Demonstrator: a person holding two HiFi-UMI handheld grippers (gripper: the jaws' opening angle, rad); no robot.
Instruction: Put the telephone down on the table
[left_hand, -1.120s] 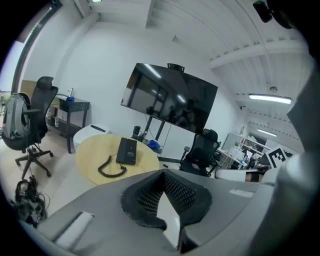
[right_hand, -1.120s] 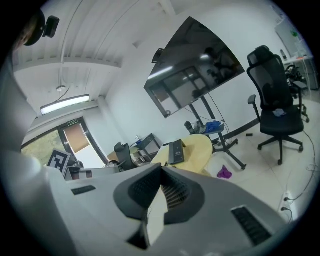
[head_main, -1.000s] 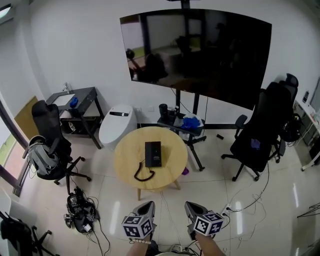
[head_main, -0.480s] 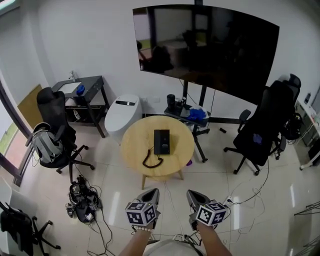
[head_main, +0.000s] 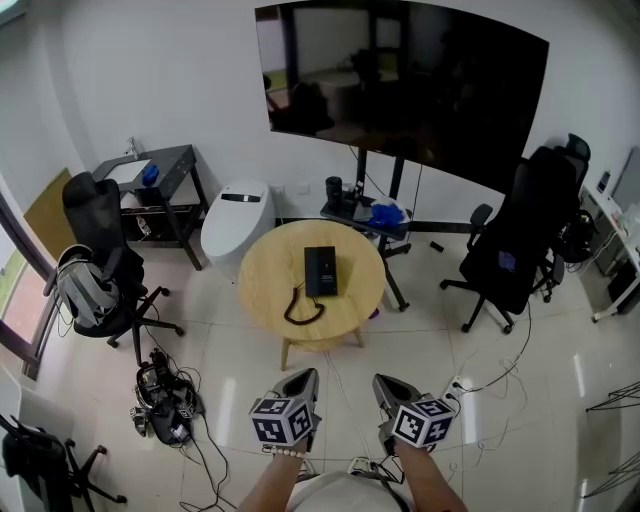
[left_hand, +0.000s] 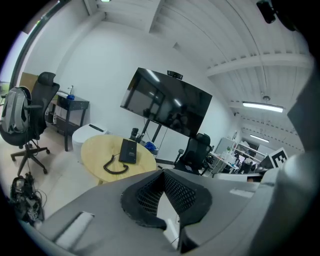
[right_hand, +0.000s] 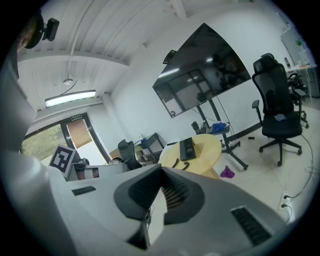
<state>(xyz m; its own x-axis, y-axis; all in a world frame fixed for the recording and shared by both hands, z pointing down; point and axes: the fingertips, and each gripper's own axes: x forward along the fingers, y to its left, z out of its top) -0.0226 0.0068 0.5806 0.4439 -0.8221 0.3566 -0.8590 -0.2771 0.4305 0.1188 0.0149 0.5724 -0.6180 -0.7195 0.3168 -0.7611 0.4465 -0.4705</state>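
The black telephone (head_main: 320, 271) lies flat on the round wooden table (head_main: 350, 300), its handset (head_main: 300, 310) resting beside it on the tabletop, joined by a cord. My left gripper (head_main: 305, 380) and right gripper (head_main: 384, 386) hover over the floor well short of the table, side by side, both shut and empty. In the left gripper view the telephone (left_hand: 129, 150) and handset (left_hand: 116, 167) show beyond the left gripper (left_hand: 162, 172). In the right gripper view the telephone (right_hand: 187, 147) sits far ahead of the right gripper (right_hand: 160, 168).
A big dark screen (head_main: 400, 90) on a stand rises behind the table. Black office chairs stand at the right (head_main: 515, 250) and left (head_main: 95, 270). A white toilet-shaped unit (head_main: 232, 225), a black side table (head_main: 165, 175), and floor cables (head_main: 165, 400) lie to the left.
Both grippers have crept a little forward and up, still shut and empty. The telephone and handset have stayed in place on the table.
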